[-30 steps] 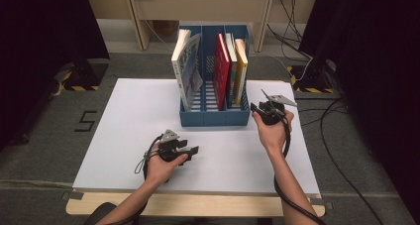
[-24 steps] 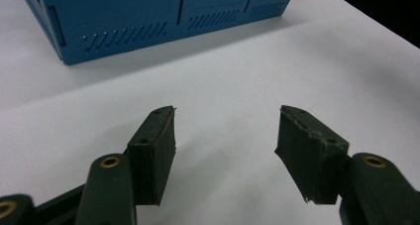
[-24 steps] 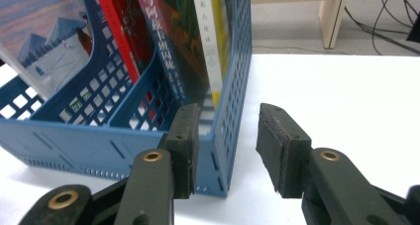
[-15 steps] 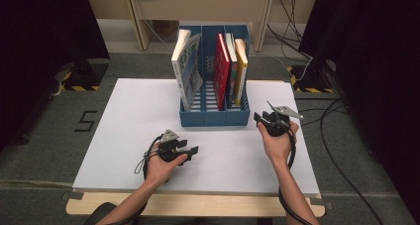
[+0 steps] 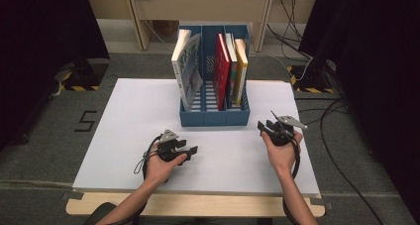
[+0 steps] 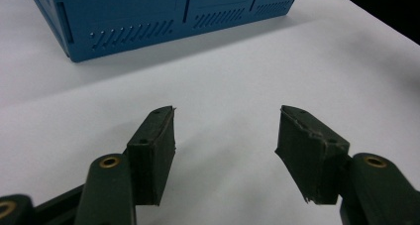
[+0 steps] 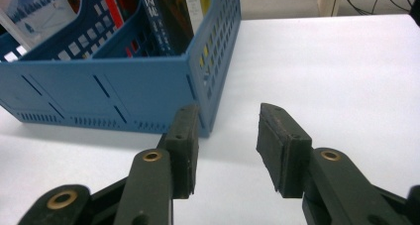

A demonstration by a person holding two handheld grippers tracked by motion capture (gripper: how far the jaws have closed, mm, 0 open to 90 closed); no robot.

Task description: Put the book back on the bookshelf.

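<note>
Both my grippers, left (image 5: pixel 190 149) and right (image 5: pixel 263 128), stand apart and empty at lower centre, below the blue book rack (image 5: pixel 214 117).

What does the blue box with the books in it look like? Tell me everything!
The blue box looks like plastic, with slots and small holes cut through its walls. Dividers split it into three upright compartments. It stands on the white table, toward the far edge. A white picture book leans in the left one, and a red book, a dark book and a yellow book stand further right. Neither tool touches it.
</note>
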